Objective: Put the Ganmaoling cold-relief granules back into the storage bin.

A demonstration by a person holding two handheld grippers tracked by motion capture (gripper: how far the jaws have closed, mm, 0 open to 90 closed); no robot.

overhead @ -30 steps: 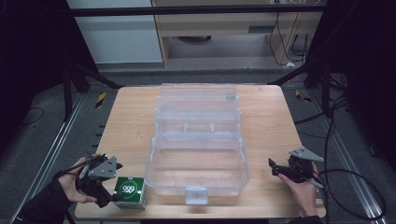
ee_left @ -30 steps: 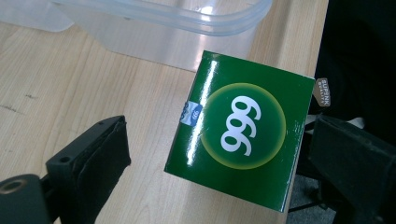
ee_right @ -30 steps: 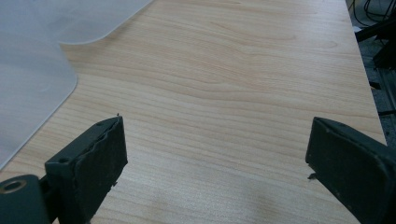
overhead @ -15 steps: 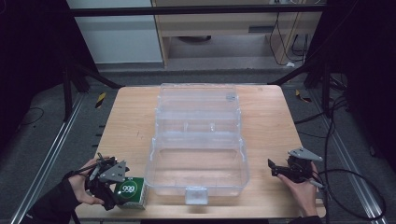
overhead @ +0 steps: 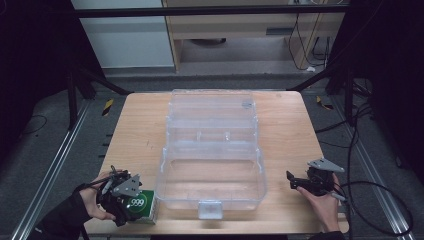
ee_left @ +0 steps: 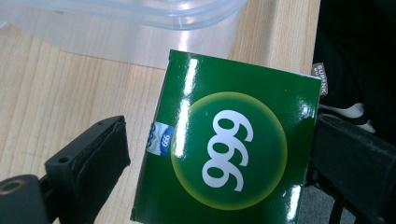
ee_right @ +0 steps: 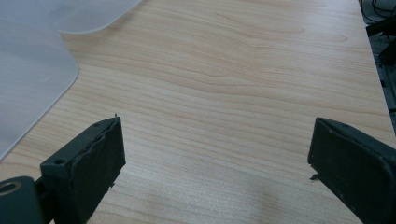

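A green carton printed "999" (overhead: 142,205) lies on the wooden table (overhead: 140,130) at its near left corner, close beside a clear plastic storage box (overhead: 163,167) whose lid is folded back. My left gripper (overhead: 126,201) is over the carton. In the left gripper view its jaws straddle the carton (ee_left: 224,154): a gap shows on the left side, and the right jaw stands at the carton's edge. My right gripper (overhead: 293,181) rests at the near right, open over bare wood (ee_right: 217,144).
The clear box fills the table's middle, with a latch (overhead: 210,210) at its front wall. A corner of the box (ee_right: 28,70) lies left of my right gripper. Table edges are close behind both hands. Cables run across the floor on the right.
My left gripper has slid right and forward until its jaws stand on either side of the green carton. The right gripper has stayed where it was.
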